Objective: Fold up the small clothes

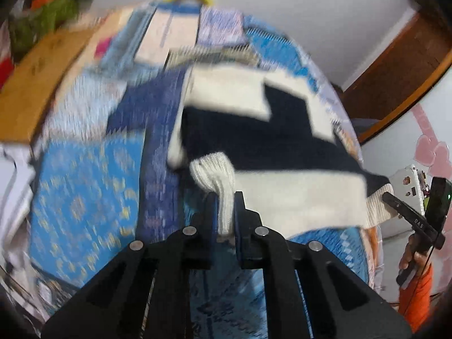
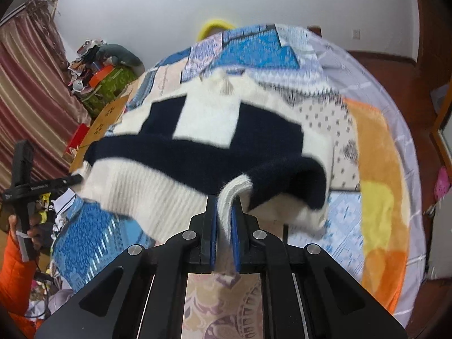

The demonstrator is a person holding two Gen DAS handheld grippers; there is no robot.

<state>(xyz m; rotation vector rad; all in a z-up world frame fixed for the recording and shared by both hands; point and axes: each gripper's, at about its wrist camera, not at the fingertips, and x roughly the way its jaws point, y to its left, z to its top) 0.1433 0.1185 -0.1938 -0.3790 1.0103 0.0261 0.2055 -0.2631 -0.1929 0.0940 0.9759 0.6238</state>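
The left tool is clamped on the ribbed white hem of the navy-and-white sweater, and the right tool pinches the same hem further right. The sweater hangs between them above the patchwork bed.

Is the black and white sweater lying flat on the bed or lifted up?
Partly lifted. Both the left gripper and right gripper pinch the sweater's white ribbed hem, raising that edge while its far part seems to rest on the bedspread.

Sweater spans above the bedspread, its hem between left gripper and right gripper.
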